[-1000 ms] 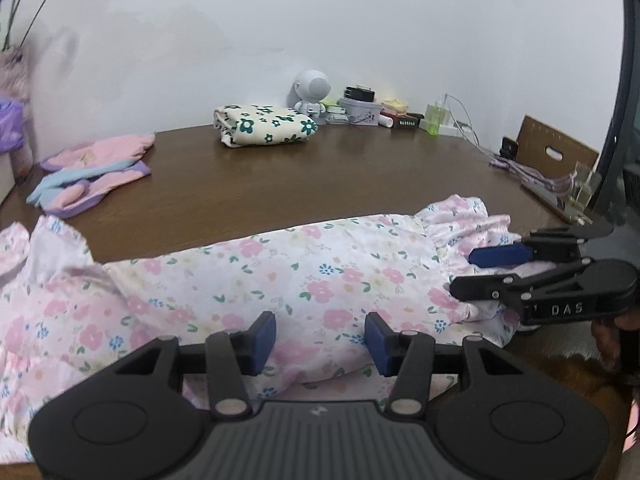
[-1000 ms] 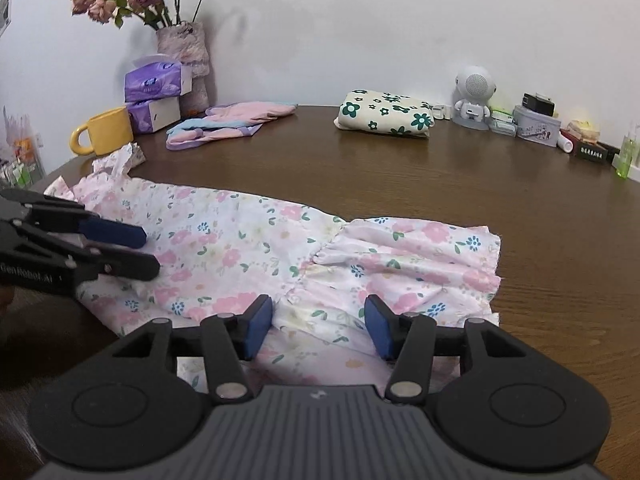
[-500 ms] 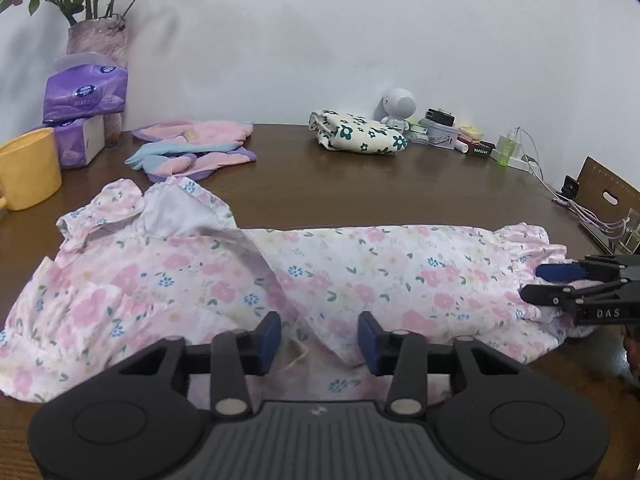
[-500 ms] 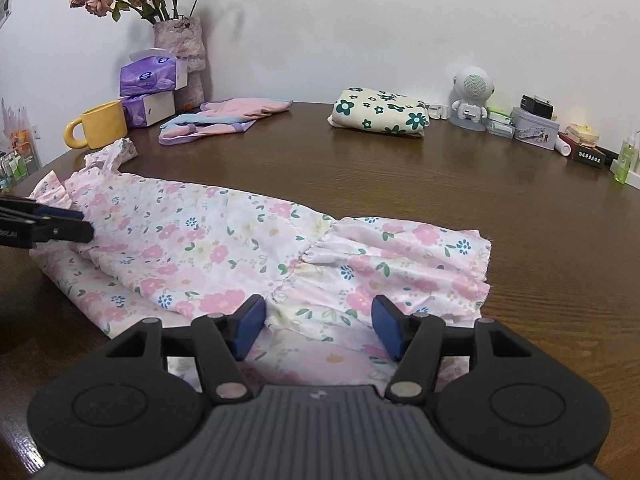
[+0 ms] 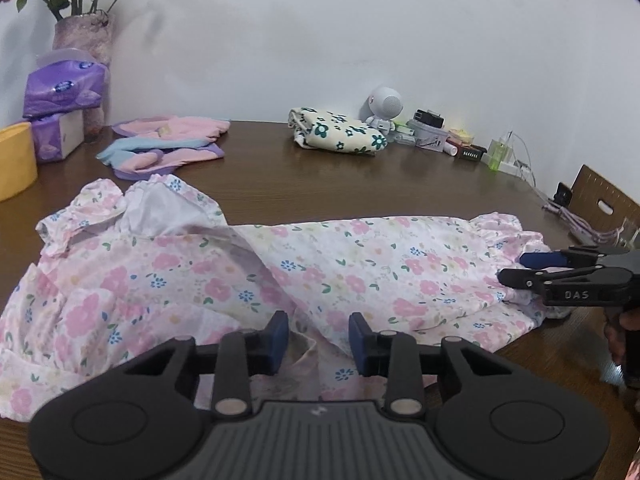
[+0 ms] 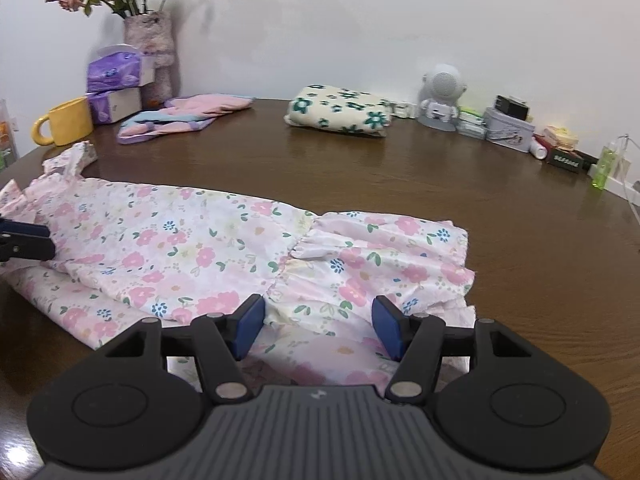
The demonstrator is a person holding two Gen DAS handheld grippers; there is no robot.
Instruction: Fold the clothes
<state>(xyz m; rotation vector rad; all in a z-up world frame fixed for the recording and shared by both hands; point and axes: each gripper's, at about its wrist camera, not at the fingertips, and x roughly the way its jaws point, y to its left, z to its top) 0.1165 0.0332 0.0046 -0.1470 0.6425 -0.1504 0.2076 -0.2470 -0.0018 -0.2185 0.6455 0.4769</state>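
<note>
Dress [image 5: 328,276] lies lengthwise on the table [image 6: 540,216], one long edge lapped over. Left gripper [image 5: 318,338] and right gripper [image 6: 318,326] gape, empty, over its near edge. A one-layer pinch could drag the fold askew.

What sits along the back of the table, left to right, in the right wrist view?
Yellow ceramic mug → purple tissue packs → pink and blue folded garment → cream folded cloth with green flowers → white robot-shaped figurine → grey tin box → small green bottle.
</note>
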